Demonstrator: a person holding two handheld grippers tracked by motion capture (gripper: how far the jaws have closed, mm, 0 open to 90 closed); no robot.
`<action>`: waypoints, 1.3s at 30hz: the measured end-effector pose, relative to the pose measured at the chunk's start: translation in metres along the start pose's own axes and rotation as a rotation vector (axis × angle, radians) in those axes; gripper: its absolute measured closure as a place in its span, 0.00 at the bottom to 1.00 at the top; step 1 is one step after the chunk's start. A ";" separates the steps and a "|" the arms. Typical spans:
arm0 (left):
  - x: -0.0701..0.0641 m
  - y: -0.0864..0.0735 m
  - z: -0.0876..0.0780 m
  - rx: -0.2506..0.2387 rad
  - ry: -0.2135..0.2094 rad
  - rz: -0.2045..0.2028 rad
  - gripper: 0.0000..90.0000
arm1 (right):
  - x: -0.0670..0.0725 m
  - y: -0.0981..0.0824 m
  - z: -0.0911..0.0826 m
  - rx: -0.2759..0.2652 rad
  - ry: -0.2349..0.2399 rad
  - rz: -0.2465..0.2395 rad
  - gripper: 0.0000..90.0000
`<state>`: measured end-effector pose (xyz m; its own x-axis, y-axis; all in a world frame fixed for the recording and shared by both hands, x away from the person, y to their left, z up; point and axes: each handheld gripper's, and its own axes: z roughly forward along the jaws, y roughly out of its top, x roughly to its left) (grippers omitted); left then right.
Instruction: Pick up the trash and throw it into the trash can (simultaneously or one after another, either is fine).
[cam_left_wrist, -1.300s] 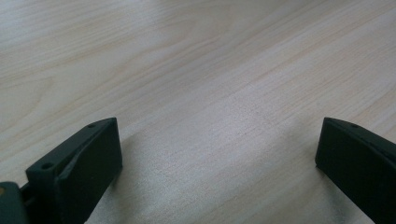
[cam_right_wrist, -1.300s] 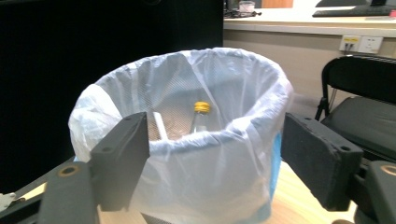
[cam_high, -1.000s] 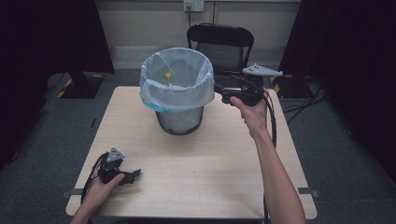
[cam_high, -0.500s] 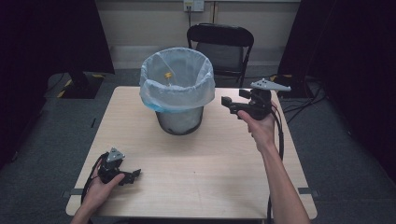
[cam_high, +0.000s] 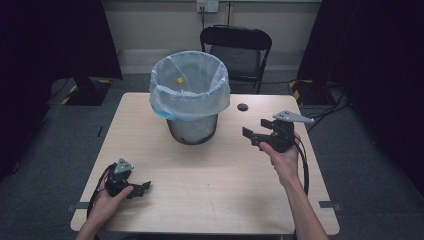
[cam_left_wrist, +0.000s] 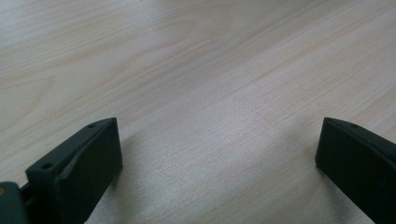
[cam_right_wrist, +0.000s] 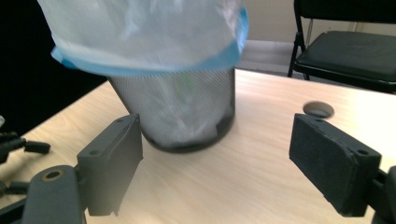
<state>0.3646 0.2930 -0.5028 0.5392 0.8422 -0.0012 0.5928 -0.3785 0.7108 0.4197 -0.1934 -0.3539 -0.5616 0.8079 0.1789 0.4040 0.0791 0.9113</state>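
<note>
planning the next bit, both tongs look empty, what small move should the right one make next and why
Probably lower the right tongs to rest on the pale wooden table. Their jaws stand open with nothing between them, beside the black mesh bin with the blue-edged plastic liner, while the left tongs lie open on the tabletop.

High view looks down on tabletop (cam_high: 210, 180) from above; right gripper view faces bin (cam_right_wrist: 177, 107), shared w/ high; left gripper view sits close over wood.

Wire-mesh waste bin (cam_high: 192, 127): upright on table's far half, lined with pale blue bag folded over rim; small yellow object (cam_high: 179, 80) lies inside against liner, near far rim.
</note>
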 end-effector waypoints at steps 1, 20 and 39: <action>0.000 0.000 0.000 0.000 0.000 0.001 0.00 | -0.001 -0.003 -0.002 0.004 -0.005 0.000 0.19; 0.000 0.000 0.000 0.000 0.000 0.000 0.00 | -0.011 -0.082 -0.018 0.152 -0.082 0.029 0.19; 0.000 0.000 0.000 0.000 -0.001 0.000 0.00 | -0.022 -0.142 -0.024 0.335 -0.182 0.020 0.22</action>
<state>0.3646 0.2930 -0.5028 0.5393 0.8421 -0.0018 0.5930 -0.3783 0.7108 0.3574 -0.2360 -0.4786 -0.4261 0.8992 0.0993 0.6444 0.2247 0.7309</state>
